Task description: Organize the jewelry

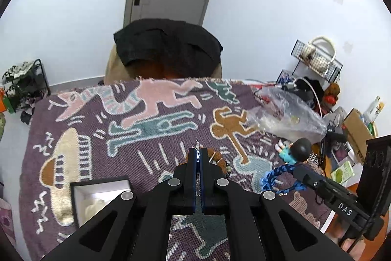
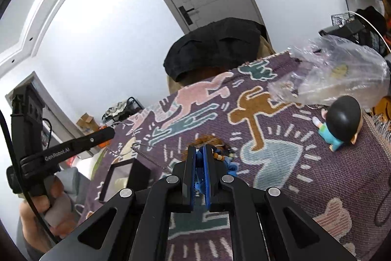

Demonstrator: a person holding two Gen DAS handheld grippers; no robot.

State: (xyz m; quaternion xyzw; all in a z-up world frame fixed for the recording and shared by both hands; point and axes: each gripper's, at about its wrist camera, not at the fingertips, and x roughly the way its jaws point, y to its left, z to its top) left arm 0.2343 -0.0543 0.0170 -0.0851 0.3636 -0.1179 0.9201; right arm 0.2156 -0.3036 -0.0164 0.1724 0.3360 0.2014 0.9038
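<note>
My left gripper [image 1: 199, 153] is shut on a thin silver necklace [image 1: 197, 145], whose clasp pokes out past the tips. In the right wrist view that left gripper [image 2: 110, 132] hangs above the table's left end, and the necklace [image 2: 136, 146] trails down from it in loops. My right gripper [image 2: 200, 155] is shut on a blue braided bracelet [image 2: 200, 164]; the left wrist view shows the right gripper [image 1: 296, 168] with the blue bracelet [image 1: 276, 175] dangling from it. A brown beaded bracelet [image 2: 207, 140] lies on the cloth just beyond. An open black jewelry box [image 1: 97, 192] with a white lining sits near left.
A patterned purple cloth [image 1: 146, 138] covers the table. A black-haired figurine [image 1: 299, 151] lies at the right, beside a crumpled clear plastic bag [image 1: 286, 114]. A chair draped in black fabric [image 1: 168, 48] stands behind the far edge. Cluttered boxes and a wire rack [image 1: 317, 58] fill the right.
</note>
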